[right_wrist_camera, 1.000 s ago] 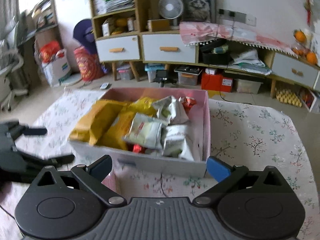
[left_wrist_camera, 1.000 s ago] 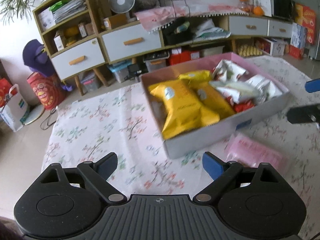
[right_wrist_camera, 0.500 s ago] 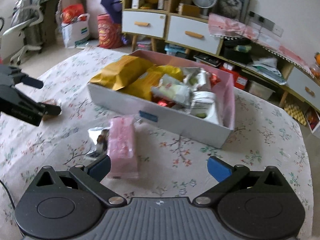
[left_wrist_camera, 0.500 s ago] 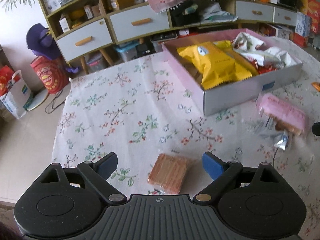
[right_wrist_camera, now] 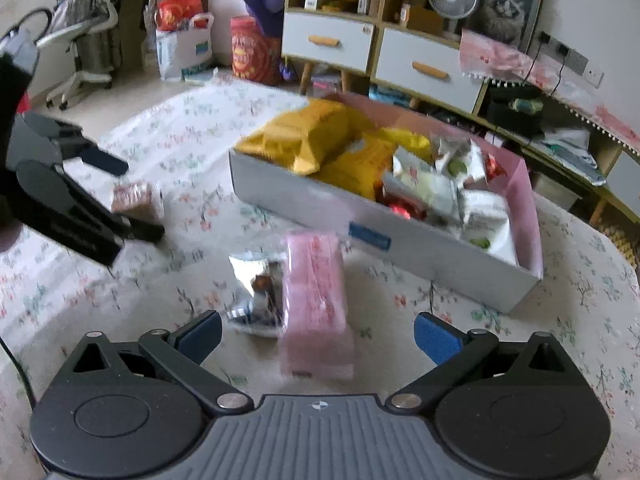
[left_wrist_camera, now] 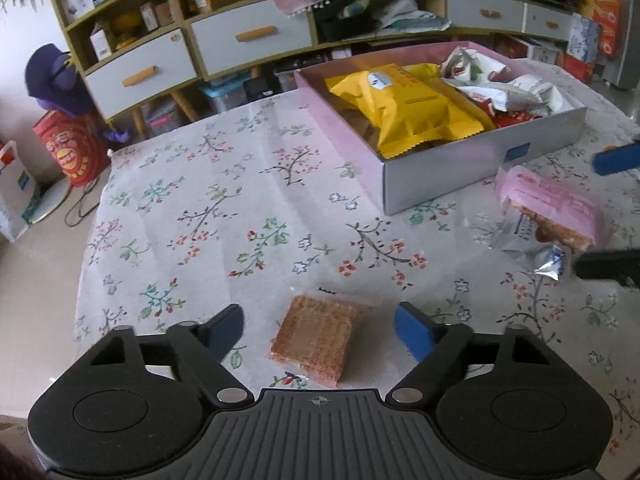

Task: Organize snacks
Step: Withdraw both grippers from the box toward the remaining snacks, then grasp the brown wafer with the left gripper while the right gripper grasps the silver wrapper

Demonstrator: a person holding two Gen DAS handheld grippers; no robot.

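An orange wafer pack [left_wrist_camera: 315, 339] lies flat on the floral tablecloth between the fingers of my left gripper [left_wrist_camera: 320, 330]; its jaws are closing, with gaps still on both sides of the pack. The same wafer pack [right_wrist_camera: 134, 199] shows between the left gripper's fingers in the right wrist view. A pink snack pack [right_wrist_camera: 314, 304] and a torn silver wrapper [right_wrist_camera: 256, 292] lie between the wide-apart fingers of my right gripper [right_wrist_camera: 316, 338], which is open and touches neither. The pink-lined box [left_wrist_camera: 472, 160] holds yellow bags [left_wrist_camera: 408, 108] and several white packets.
The box [right_wrist_camera: 440, 248] stands on the far right part of the table. Behind the table are a drawer cabinet [left_wrist_camera: 240, 40], a shelf unit and floor clutter. A swivel chair [right_wrist_camera: 84, 40] is at the far left. The pink pack [left_wrist_camera: 548, 208] lies just in front of the box.
Both grippers dropped from the box toward the tabletop. The wafer pack came between the left fingers, which narrowed. The pink pack came between the right fingers.
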